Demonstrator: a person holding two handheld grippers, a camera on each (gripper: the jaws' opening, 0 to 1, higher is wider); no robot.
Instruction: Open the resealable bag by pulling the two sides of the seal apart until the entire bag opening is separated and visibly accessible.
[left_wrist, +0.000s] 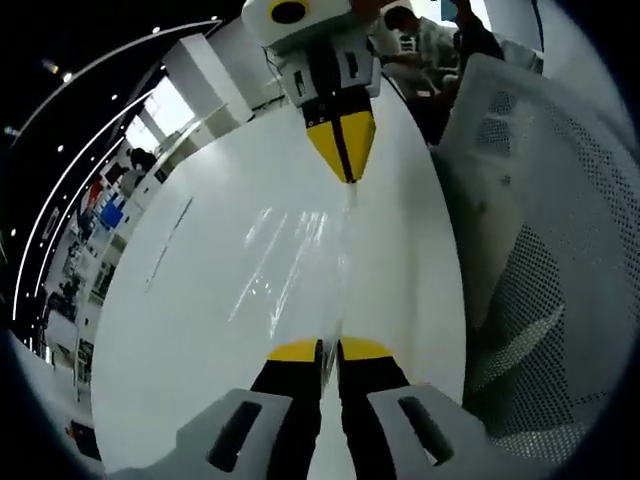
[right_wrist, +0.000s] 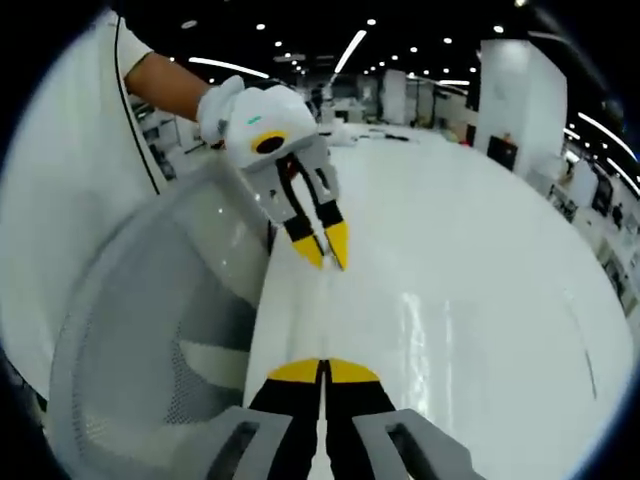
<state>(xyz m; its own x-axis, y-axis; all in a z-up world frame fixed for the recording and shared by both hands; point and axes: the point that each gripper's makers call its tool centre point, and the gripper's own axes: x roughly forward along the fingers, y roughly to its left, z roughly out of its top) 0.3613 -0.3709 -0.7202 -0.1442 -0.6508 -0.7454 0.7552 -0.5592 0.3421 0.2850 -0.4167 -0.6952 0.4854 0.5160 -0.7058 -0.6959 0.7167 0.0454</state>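
While stretched taut at frame centre for parting its seal, clear plastic resealable bag (left_wrist: 300, 260) is gripped by left gripper (left_wrist: 330, 350) and right gripper (right_wrist: 323, 368), jaws clenched, above white surface (right_wrist: 480, 300).

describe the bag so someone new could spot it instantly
Start at the big white table. Above it, two yellow-tipped grippers face each other, the left gripper and the right gripper. The resealable bag is the clear film stretched between them; unlike the matte tabletop, it shows only as glossy streaks.
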